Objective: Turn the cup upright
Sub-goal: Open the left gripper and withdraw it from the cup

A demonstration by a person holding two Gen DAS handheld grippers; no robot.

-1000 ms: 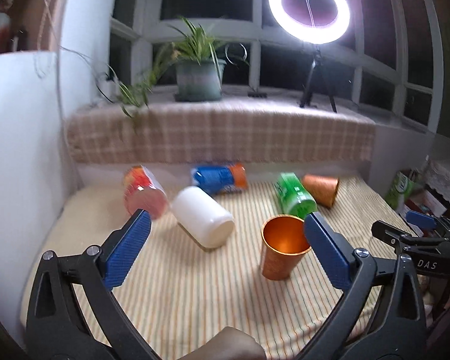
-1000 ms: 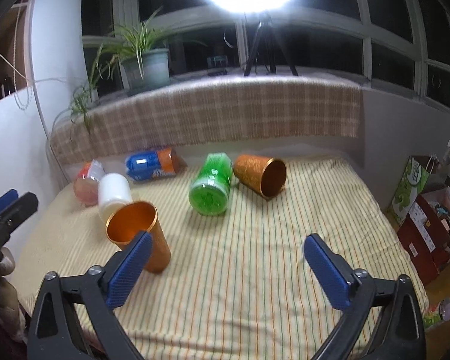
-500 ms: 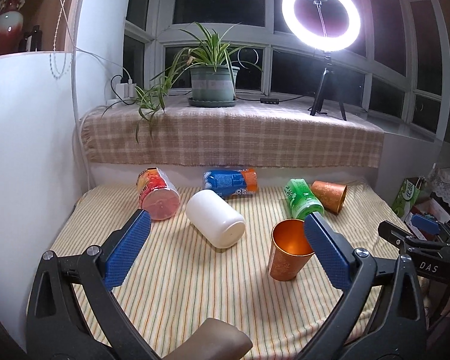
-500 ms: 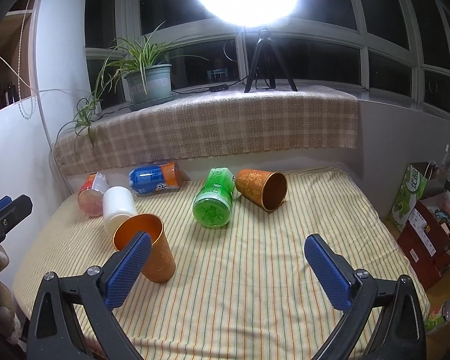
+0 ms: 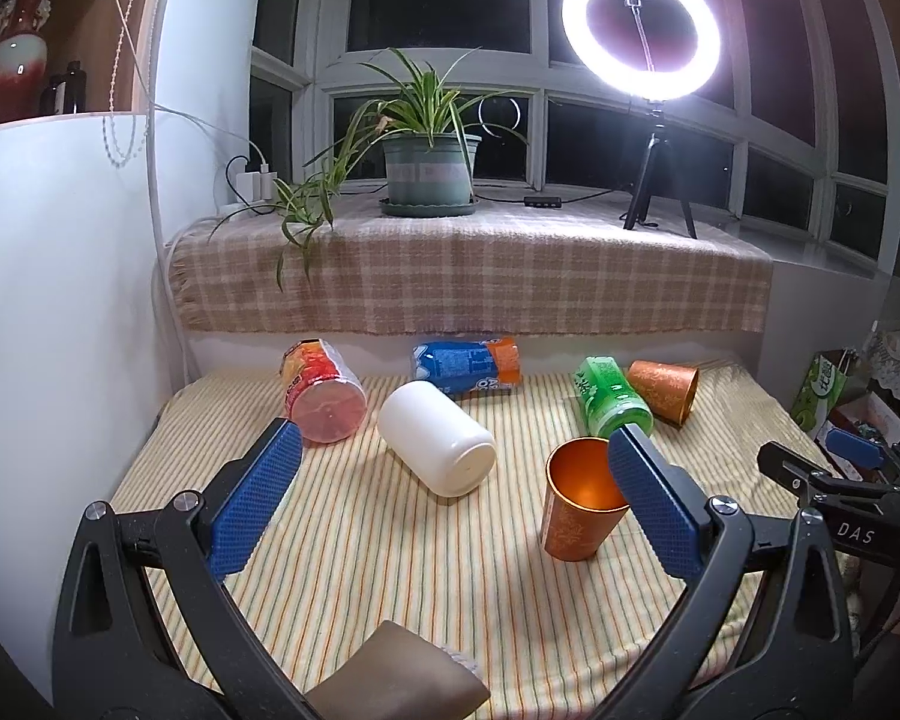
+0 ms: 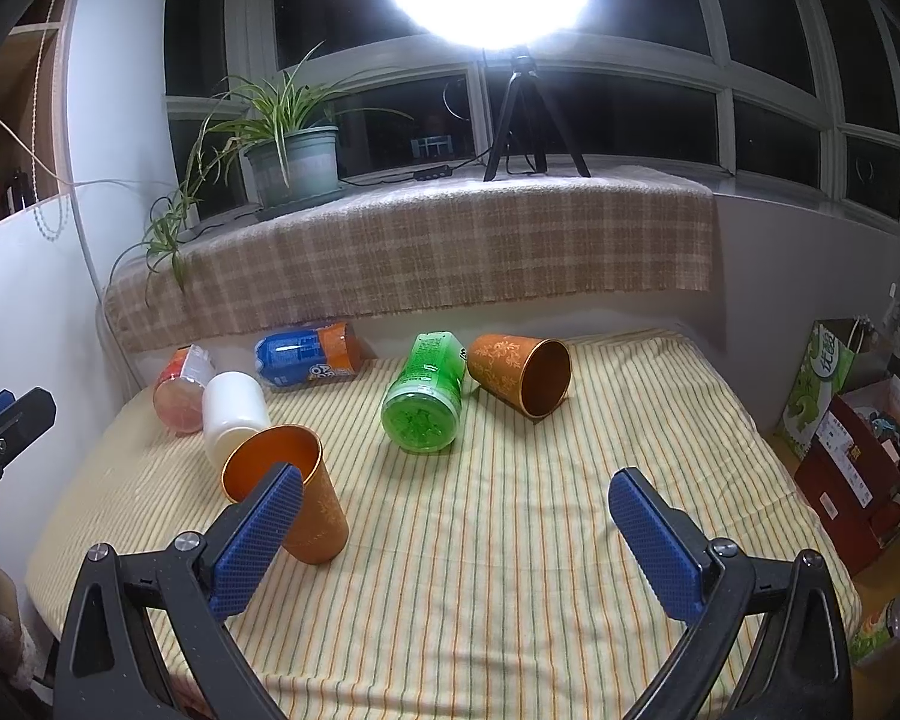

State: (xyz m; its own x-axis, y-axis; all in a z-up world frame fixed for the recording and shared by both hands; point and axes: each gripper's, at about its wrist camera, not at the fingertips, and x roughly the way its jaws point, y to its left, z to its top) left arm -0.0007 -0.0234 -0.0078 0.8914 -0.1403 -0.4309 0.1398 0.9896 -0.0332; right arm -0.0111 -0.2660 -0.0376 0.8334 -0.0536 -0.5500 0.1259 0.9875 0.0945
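An orange metal cup (image 5: 576, 513) stands upright on the striped cloth; it also shows in the right wrist view (image 6: 294, 492). A second orange cup (image 5: 666, 390) lies on its side at the back right, mouth toward the front right in the right wrist view (image 6: 522, 373). A white cup (image 5: 438, 447) lies on its side left of centre, also visible in the right wrist view (image 6: 234, 417). My left gripper (image 5: 450, 507) is open and empty, held back above the cloth. My right gripper (image 6: 456, 540) is open and empty too.
A green can (image 5: 609, 402), a blue and orange can (image 5: 468, 366) and a red can (image 5: 324, 399) lie on their sides at the back. A plaid-covered sill (image 5: 468, 276) carries a potted plant (image 5: 429, 171) and a ring light (image 5: 642, 54). Boxes (image 6: 852, 450) stand right of the table.
Both grippers have pulled back and risen, so the table looks farther off. The upright orange cup and the other things stay where they were. Both grippers stay open.
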